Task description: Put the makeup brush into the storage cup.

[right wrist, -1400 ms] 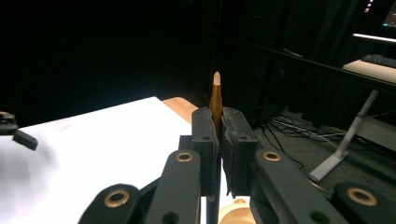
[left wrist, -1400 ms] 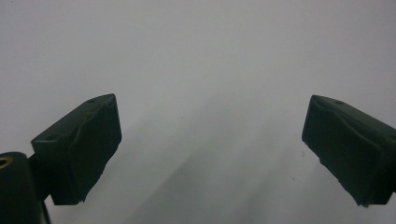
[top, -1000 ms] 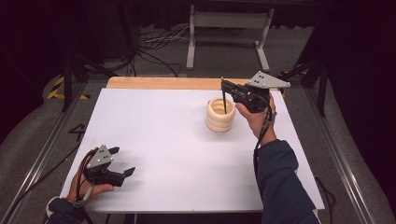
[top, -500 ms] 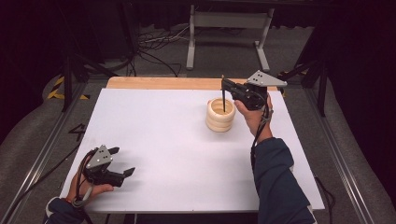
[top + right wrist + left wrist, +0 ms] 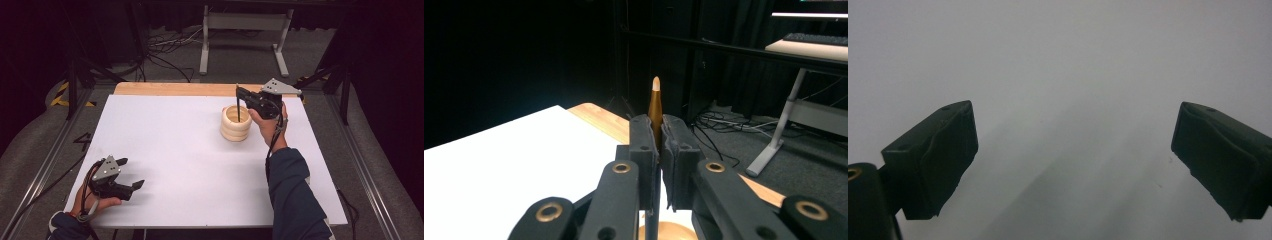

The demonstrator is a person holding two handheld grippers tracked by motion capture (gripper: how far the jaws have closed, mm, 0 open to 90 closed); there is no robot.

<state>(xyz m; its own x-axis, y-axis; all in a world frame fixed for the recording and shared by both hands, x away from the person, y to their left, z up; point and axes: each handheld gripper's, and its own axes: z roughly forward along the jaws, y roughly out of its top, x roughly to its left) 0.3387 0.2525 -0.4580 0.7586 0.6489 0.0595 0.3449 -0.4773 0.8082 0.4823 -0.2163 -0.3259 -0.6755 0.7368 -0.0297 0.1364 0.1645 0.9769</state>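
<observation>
Open white tabletop, with one obstacle standing toward 1 o'clock

The white table surface [image 5: 190, 150] is lying bare across its centre and whole 9 o'clock side, giving a gripper free passage there. The ribbed wooden pot [image 5: 235, 123] is standing toward 1 o'clock, with a thin dark stick [image 5: 238, 105] rising upright from its mouth, pinched in the right gripper [image 5: 240, 95] and blocking the space above it. The left gripper [image 5: 131, 175] is sitting at 7 o'clock with jaws spread, well apart from the pot.
</observation>
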